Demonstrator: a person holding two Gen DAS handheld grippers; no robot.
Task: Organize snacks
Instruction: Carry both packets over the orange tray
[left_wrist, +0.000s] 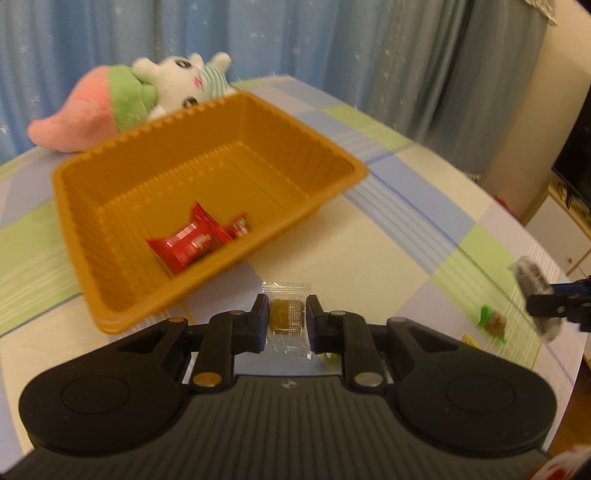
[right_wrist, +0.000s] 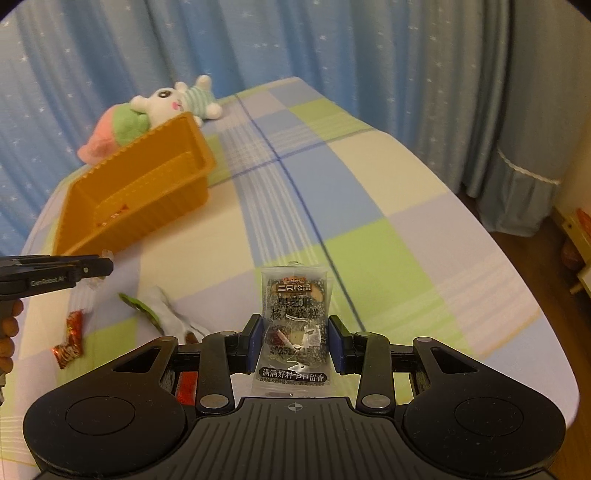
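My left gripper (left_wrist: 287, 317) is shut on a clear-wrapped brown candy (left_wrist: 286, 314), held just in front of the orange basket (left_wrist: 110, 266). Red snack packets (left_wrist: 195, 240) lie in the basket's near corner. My right gripper (right_wrist: 295, 338) is shut on a black sesame snack pack (right_wrist: 294, 317), held above the checked tablecloth (right_wrist: 369, 206). The right gripper and its pack (left_wrist: 532, 291) show at the right edge of the left wrist view. The left gripper (right_wrist: 88, 271) shows at the left of the right wrist view, near the basket (right_wrist: 147, 206).
A red candy (right_wrist: 70, 339), a green-wrapped snack (right_wrist: 142, 306) and a white wrapper (right_wrist: 173, 317) lie loose on the cloth. A green candy (left_wrist: 491, 321) lies near the right table edge. A plush rabbit with a pink toy (left_wrist: 122, 96) lies behind the basket. Curtains hang behind.
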